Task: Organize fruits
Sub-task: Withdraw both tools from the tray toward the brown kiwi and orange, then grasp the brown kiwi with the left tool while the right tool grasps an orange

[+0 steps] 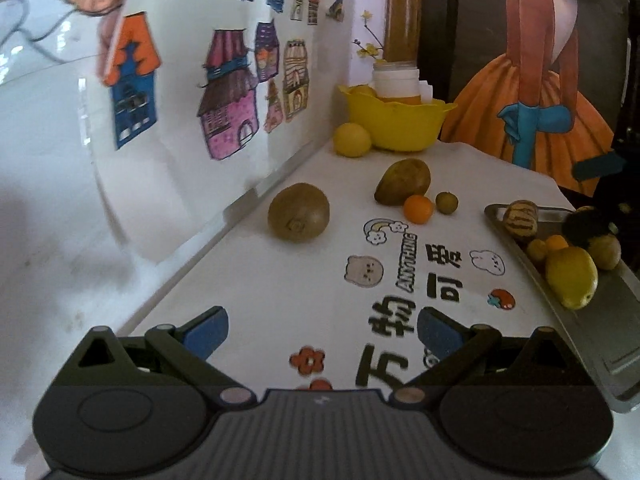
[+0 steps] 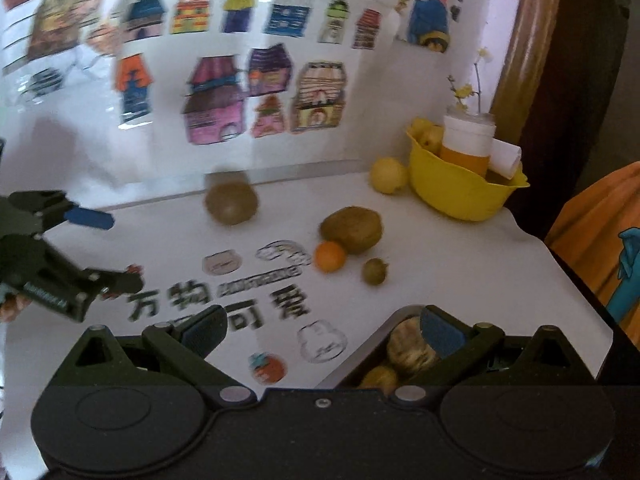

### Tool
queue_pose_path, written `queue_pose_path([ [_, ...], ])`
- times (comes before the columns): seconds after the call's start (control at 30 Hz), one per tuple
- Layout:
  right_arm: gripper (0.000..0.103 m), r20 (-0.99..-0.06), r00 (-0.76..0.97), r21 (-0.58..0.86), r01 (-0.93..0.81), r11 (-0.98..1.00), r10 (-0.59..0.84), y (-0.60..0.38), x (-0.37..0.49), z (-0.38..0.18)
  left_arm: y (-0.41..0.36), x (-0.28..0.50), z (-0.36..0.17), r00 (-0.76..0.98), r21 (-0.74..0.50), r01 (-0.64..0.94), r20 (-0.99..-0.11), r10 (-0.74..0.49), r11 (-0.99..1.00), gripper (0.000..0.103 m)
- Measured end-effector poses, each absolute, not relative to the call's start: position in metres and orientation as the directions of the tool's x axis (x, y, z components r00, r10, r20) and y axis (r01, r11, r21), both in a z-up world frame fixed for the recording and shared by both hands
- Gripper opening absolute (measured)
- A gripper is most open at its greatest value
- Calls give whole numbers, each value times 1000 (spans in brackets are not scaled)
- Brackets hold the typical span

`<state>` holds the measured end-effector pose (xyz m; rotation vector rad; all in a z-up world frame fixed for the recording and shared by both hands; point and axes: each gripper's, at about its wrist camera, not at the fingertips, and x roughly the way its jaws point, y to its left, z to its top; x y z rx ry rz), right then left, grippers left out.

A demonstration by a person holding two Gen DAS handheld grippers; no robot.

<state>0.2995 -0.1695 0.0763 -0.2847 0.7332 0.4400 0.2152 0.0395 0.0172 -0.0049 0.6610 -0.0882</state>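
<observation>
Left gripper: fingers spread, nothing held, low over surface. Right gripper: fingers spread, nothing held, above near corner of tray.

Loose fruit noted ahead of left gripper: kiwi nearest, ahead and slightly left; second kiwi, orange, small green fruit further ahead-right. Tray already part-filled.

Judged step: kiwi pickup. Recommended: fingers kept wide, centred across kiwi's short axis, closed gently; rolling risk expected.

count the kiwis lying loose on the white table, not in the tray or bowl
2. One kiwi lies alone near the wall with the house drawings. The other kiwi sits further back, touching the small orange, in front of the yellow bowl. The bowl may hide more.
</observation>
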Motion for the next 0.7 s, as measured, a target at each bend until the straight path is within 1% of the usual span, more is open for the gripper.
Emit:
queue_pose_path([
  [0.17, 102, -705, 638, -23, -457, 889, 310, -176, 337, 66, 40, 233, 14, 788, -14, 87, -610, -77, 996, 103],
  [0.3, 102, -711, 602, 41, -481, 876, 364, -174, 359, 52, 41, 248, 11, 797, 20, 78, -602, -51, 997, 103],
  [0.37, 99, -715, 589, 59, -486, 872, 377, -171, 368, 46, 41, 255, 10, 805, 46, 79, -593, -36, 996, 103],
  [0.5, 90, -730, 552, 117, -479, 870, 403, -167, 389, 32, 40, 269, 7, 819, 95, 85, -573, -15, 992, 103],
  [0.7, 86, -753, 495, 228, -423, 877, 435, -160, 418, 16, 42, 291, 2, 829, 102, 88, -559, -16, 991, 103],
])
